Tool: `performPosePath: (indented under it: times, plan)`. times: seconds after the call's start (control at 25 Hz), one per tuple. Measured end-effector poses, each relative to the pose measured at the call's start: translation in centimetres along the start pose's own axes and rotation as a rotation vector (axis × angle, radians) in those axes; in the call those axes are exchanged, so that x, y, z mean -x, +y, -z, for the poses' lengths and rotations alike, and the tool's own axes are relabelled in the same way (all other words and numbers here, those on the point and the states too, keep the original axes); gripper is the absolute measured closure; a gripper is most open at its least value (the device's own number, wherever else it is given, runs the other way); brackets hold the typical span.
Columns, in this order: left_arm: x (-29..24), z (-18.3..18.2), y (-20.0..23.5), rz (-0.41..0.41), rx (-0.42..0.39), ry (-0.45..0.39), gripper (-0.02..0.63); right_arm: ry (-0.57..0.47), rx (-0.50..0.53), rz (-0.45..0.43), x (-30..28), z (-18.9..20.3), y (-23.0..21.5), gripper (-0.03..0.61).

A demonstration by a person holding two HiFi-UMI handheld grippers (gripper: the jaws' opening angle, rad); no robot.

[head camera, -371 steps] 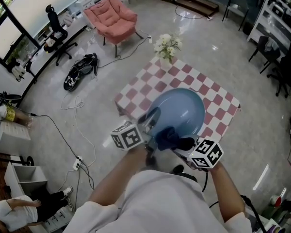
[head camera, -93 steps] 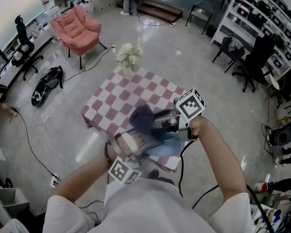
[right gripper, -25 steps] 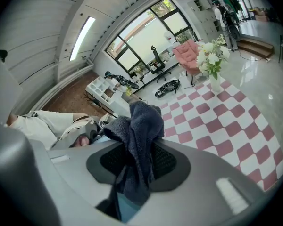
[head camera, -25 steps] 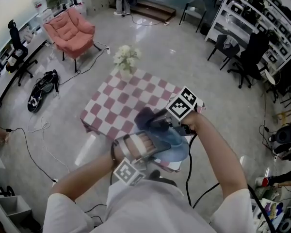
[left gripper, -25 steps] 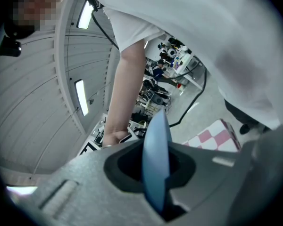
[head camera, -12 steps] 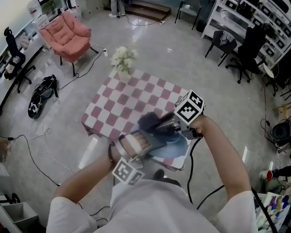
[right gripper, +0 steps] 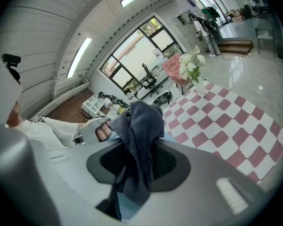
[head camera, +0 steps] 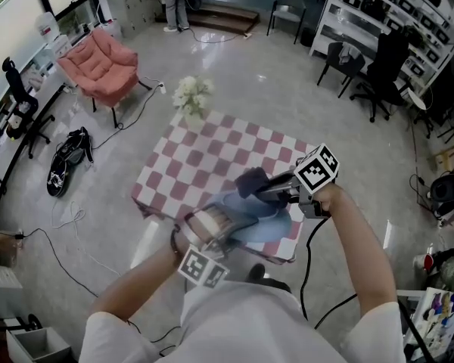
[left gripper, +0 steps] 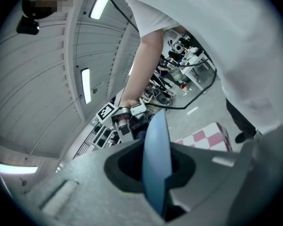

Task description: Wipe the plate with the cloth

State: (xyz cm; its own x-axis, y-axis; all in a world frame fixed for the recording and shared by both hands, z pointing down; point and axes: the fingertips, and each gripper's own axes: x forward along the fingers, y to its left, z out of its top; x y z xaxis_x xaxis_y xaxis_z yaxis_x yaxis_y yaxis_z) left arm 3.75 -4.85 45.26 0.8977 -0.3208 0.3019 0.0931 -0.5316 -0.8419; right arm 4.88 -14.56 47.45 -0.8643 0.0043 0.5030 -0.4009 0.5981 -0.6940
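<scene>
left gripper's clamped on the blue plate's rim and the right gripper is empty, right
The right gripper is not empty: the right gripper view shows its jaws shut on the dark cloth. The left gripper does clamp the rim of the blue plate.

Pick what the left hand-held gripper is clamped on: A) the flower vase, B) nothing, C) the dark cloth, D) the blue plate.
D: the left gripper view shows the blue plate edge-on between the jaws of the left hand-held gripper; the dark cloth is pinched in the right hand-held gripper.
</scene>
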Motion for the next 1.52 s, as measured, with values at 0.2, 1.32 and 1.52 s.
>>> performPosePath:
  times: [0.2, 1.32, 1.52]
  plan:
    - [0.8, 0.8, 0.7, -0.014, 0.055, 0.007, 0.576, -0.103, -0.012, 0.041, 0.7, -0.8, 0.1, 0.448]
    - [6.8, 10.5, 2.3, -0.109, 0.458, 0.099, 0.577, -0.438, -0.063, 0.411, 1.4, 1.0, -2.7, 0.447]
    - [6.7, 12.5, 2.0, -0.099, 0.618, 0.108, 0.577, -0.494, -0.045, 0.465, 1.3, 1.9, -3.2, 0.448]
